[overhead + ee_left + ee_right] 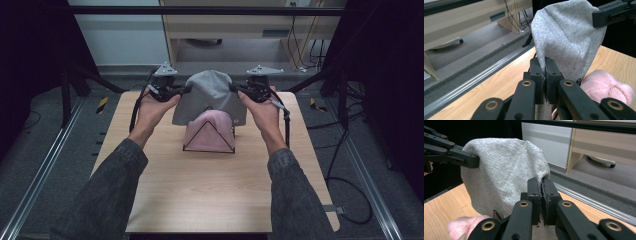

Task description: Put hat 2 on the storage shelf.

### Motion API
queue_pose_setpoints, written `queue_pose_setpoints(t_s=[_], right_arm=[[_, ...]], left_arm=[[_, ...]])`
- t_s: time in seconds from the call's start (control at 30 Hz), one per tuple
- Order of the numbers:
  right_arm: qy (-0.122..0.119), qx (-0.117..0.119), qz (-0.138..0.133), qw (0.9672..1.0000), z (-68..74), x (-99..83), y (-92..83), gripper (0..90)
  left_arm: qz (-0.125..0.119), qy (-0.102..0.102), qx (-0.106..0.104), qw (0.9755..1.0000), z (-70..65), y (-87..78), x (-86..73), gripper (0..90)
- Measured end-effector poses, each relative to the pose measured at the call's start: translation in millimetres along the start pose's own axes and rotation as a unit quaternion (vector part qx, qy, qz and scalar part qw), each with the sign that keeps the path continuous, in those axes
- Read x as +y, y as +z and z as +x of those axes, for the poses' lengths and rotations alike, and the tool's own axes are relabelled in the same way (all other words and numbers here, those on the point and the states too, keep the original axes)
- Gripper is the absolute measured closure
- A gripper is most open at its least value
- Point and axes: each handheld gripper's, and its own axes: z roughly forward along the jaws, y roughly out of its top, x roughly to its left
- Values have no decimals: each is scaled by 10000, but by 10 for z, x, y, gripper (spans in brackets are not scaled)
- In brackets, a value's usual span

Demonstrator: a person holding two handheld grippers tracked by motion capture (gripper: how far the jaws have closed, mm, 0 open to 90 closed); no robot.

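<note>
Left gripper (186, 90) and right gripper (233, 88) were each clamped on an edge of the grey cloth (209, 97), held raised. Cloth hung behind the pink hat (210, 131) on the table (200, 190).

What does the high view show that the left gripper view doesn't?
High view alone: both of the person's hands, the left hand and right hand, their dark grey sleeves, and the black wire triangle frame.
Left gripper view alone: close up, the left tool pinching the cloth's edge.
Both: the grey knit cloth, the fuzzy pink cap, the light wooden table.
</note>
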Motion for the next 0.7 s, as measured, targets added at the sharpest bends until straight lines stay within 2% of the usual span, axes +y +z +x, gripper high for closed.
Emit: queue_pose_setpoints(t_s=[0.5,0.7], right_arm=[[34,42,70,10000,3,-58,-20,864],[-44,49,137,9999,11,-71,-16,864]], left_arm=[[52,12,-44,10000,-50,-10,-38,870],[76,-15,-40,10000,-38,-8,-94,870]])
